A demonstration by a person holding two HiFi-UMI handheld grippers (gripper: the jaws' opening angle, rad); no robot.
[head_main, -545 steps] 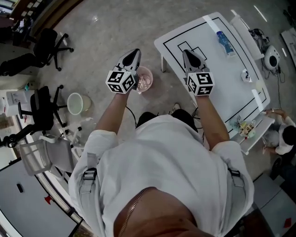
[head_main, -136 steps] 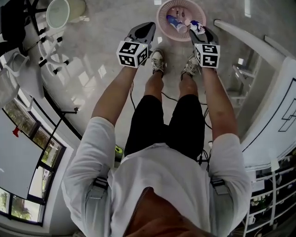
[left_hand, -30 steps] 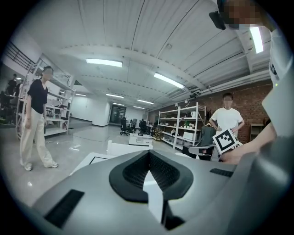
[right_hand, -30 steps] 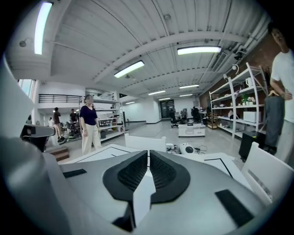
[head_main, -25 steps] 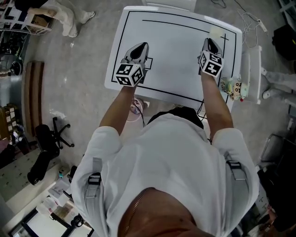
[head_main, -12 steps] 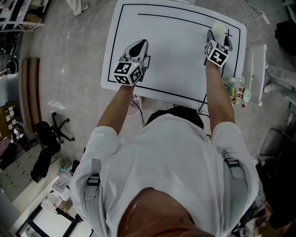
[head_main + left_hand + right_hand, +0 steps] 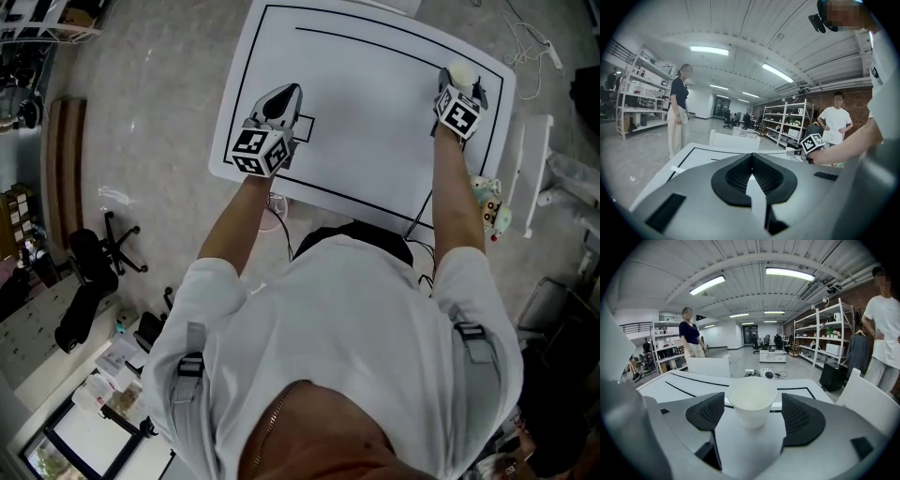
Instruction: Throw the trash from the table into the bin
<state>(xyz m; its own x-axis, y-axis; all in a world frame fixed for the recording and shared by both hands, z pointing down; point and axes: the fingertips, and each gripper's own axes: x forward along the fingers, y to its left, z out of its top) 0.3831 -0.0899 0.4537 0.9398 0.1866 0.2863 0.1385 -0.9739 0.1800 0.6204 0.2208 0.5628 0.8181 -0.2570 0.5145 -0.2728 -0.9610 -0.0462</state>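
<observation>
Paper cup (image 7: 752,403) upright between jaws of right gripper (image 7: 753,414), just opened wide, not touching it

shirt (image 7: 337,337): white, short-sleeved | shoulder straps (image 7: 190,349): grey, buckled | hand-held grippers (image 7: 284,94) (image 7: 464,75): grey, black-white marker cubes (image 7: 260,152)

A white bench (image 7: 375,112) stands on a grey, glossy floor (image 7: 159,84). A black line (image 7: 347,199) runs around its top a little inside the edge, and a small outlined box (image 7: 305,127) is drawn near the left. One white paper cup (image 7: 459,71) stands upright and empty at the far right corner, close to the outline.
</observation>
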